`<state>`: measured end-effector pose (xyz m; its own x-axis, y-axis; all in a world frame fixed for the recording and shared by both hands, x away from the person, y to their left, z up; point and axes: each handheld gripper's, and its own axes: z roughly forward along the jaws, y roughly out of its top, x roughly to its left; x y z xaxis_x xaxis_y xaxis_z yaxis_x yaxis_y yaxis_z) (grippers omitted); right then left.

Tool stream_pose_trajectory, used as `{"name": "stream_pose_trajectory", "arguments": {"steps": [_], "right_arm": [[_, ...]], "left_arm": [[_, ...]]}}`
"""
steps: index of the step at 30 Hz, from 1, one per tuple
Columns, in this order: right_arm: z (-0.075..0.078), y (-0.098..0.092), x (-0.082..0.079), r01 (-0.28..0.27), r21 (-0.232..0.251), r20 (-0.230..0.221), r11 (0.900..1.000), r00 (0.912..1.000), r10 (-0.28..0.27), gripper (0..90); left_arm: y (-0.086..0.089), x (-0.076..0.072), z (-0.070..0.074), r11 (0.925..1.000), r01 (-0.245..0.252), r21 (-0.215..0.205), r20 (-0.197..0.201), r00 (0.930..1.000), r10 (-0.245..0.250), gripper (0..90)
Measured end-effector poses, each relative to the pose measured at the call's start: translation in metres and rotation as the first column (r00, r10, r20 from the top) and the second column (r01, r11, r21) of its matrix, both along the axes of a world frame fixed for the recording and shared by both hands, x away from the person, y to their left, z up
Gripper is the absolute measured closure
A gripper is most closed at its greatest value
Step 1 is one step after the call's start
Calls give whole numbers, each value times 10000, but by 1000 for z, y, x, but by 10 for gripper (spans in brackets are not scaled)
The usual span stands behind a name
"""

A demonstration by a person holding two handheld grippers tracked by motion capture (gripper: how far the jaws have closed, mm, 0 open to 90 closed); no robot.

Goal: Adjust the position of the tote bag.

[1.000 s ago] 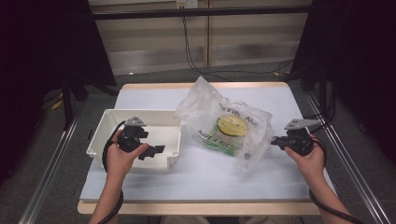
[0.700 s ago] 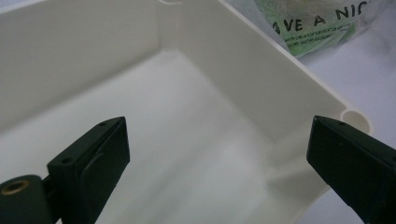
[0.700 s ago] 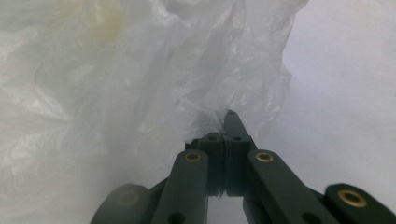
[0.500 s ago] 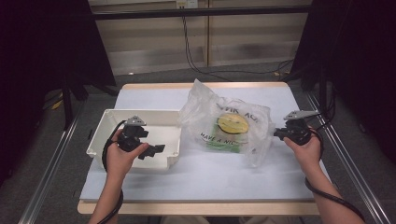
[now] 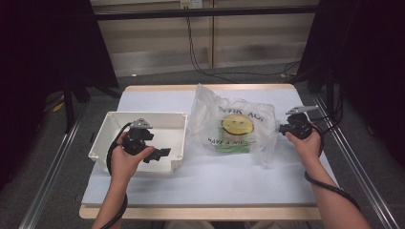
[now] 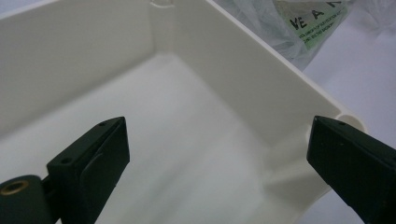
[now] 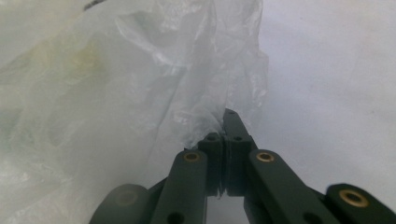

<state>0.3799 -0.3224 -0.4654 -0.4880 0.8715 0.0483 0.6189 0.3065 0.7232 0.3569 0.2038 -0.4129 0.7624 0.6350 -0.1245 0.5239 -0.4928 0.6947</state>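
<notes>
On the white-covered surface [image 5: 205, 176], right hand-held gripper [image 5: 282, 129] pinches the edge of a crumpled clear plastic bag [image 5: 234, 124]; left hand-held gripper [image 5: 160, 153] hangs open over a white rectangular plastic bin [image 5: 111, 125].
Right hand-held gripper view: black jaws pressed together on a thin fold of the bag film [image 7: 205, 93], bag bunched up to the left of the jaws, bare surface to the right. High view: bag sits mid-surface, just right of the bin, touching or nearly touching its right wall, with a yellow smiley print and green lettering on its face; right gripper at the bag's right edge. Left hand-held gripper view: jaws spread wide with nothing between them, looking into the empty bin [image 6: 187, 140], one jaw near the bin's corner post, bag [image 6: 299, 23] beyond the far wall.
</notes>
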Motion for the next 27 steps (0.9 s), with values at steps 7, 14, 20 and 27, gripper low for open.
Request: {"name": "stream_pose_trajectory", "arguments": {"steps": [7,14,20,27], "right_arm": [[3,-5,-12,114,-33,-31,9999,9999,-114,640],[13,-14,-43,362,-18,-42,9993,9993,-362,423],[17,-11,-66,352,207,-113,9992,9993,-349,306],[20,-3,-92,280,514,-76,9983,9996,-277,215]], "left_arm": [[-3,-1,3,10000,62,19,88,9999,-62,56],[-9,-4,8,9999,118,-42,127,9999,-117,55],[-16,-6,10,9993,349,-160,-59,9994,-350,48],[-25,-9,13,9984,422,-376,-215,9988,-430,49]]}}
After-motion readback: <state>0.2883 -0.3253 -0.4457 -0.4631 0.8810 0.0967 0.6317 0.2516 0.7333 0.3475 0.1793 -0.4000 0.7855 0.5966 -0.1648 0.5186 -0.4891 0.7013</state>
